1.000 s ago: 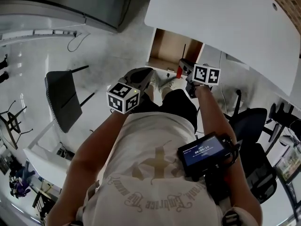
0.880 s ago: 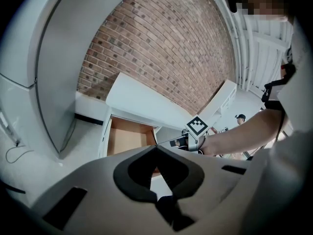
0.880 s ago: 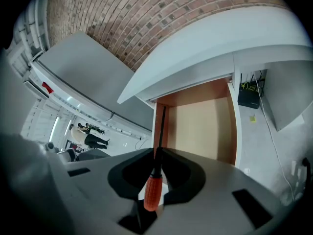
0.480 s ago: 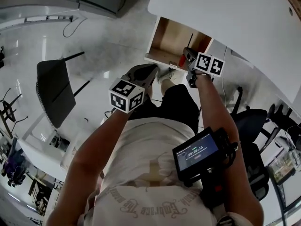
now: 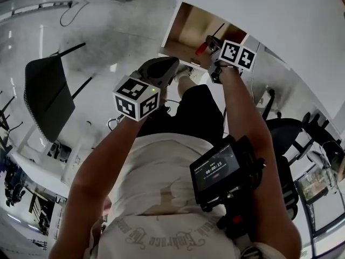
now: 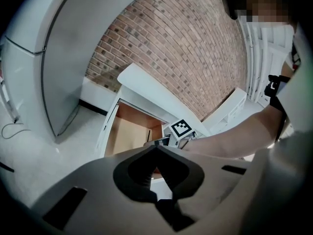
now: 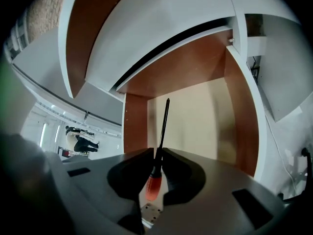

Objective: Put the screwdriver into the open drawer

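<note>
A: So, where is the screwdriver (image 7: 162, 126)?

B: Pinched in the right gripper (image 7: 157, 153). The jaws close on it just where the black shaft meets the red handle. The handle lies back between them and the shaft pokes out ahead.

A: And the drawer (image 7: 200, 116)?

B: Pulled out from under the white desk (image 5: 269, 15), with a pale wood bottom and brown sides. The shaft points into it, over that bare bottom (whether the tip touches the wood, I cannot tell).

A: How does it look from the head?

B: The right arm reaches out to the drawer's front edge, and the red handle shows at the gripper's tip.

A: What about the left gripper (image 6: 156, 148)?

B: Its jaws are together, tips meeting, with nothing between them. It hangs to the left of the right one, short of the drawer, above the grey floor (image 5: 108, 42). Its own view shows the open drawer and the right gripper ahead, with a brick wall (image 6: 195, 43) behind them.

A: Anything else nearby?

B: A dark chair (image 5: 46, 99) stands well off to the left.
</note>
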